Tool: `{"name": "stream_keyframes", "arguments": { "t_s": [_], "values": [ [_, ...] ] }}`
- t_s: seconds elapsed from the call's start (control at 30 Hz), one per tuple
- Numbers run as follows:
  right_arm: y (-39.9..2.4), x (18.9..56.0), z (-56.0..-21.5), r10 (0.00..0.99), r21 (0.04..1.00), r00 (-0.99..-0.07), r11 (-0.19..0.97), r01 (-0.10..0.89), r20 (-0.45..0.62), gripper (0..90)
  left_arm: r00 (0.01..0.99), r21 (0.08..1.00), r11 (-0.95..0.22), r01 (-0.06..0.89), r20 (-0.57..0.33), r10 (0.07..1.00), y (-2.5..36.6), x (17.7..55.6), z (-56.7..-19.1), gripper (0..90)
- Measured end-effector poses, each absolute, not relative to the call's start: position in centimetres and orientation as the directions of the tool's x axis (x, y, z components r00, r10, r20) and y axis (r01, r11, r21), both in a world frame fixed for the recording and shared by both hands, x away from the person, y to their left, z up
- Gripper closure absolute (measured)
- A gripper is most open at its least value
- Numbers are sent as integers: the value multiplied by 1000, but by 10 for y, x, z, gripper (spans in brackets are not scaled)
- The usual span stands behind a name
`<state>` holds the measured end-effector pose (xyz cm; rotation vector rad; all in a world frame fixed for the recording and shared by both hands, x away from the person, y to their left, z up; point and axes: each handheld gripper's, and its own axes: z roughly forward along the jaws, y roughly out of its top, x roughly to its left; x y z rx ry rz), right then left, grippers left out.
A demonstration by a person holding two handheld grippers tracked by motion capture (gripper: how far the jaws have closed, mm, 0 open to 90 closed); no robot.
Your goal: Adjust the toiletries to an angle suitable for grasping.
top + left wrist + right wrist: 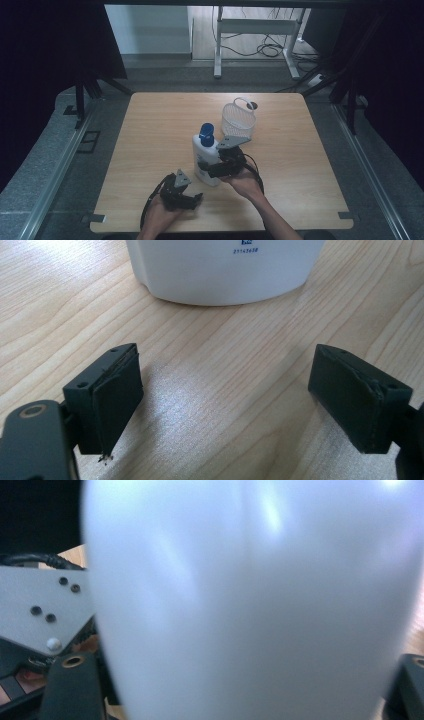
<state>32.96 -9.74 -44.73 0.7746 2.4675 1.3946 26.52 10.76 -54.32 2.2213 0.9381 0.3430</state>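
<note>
while the right gripper (212,167) is clamping its jaws on the lower body of the white bottle (206,159), the bottle is standing upright near the middle of the counter (150,130), its blue cap (207,134) on top. just in front of it, the left gripper (192,200) is resting low with its jaws spread wide and nothing between them, pointing at the bottle's base. behind the bottle, a white wire basket (238,119) is sitting.
</note>
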Motion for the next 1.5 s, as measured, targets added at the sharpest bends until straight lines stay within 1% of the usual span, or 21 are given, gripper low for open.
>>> {"name": "stream_keyframes", "arguments": {
  "t_s": [0.23, 0.27, 0.3, 0.33, 0.97, 1.17, 1.5],
  "values": [
    [-93, 330, -441, 536, 841, -843, 435, 321, 45, 302, 703, 688, -498, 528, -25, 711, 107, 265, -543, 135],
    [-92, 330, -441, 537, 837, -843, 447, 315, 30, 330, 703, 688, -498, 528, -24, 711, 107, 265, -543, 135],
    [-92, 330, -441, 537, 837, -843, 447, 315, 30, 330, 703, 688, -497, 528, -25, 711, 107, 265, -543, 135],
    [-92, 331, -441, 540, 834, -841, 455, 313, 22, 349, 703, 689, -497, 528, -25, 711, 107, 265, -543, 135],
    [-91, 326, -437, 549, 829, -836, 478, 291, -23, 370, 703, 688, -498, 528, -25, 711, 108, 265, -543, 135],
    [-93, 324, -428, 546, 844, -837, 467, 266, -38, 370, 703, 689, -497, 527, -25, 711, 108, 265, -543, 134],
    [-104, 330, -418, 552, 850, -834, 453, 269, -30, 371, 705, 688, -501, 525, -22, 709, 108, 266, -543, 134]
  ]
}}
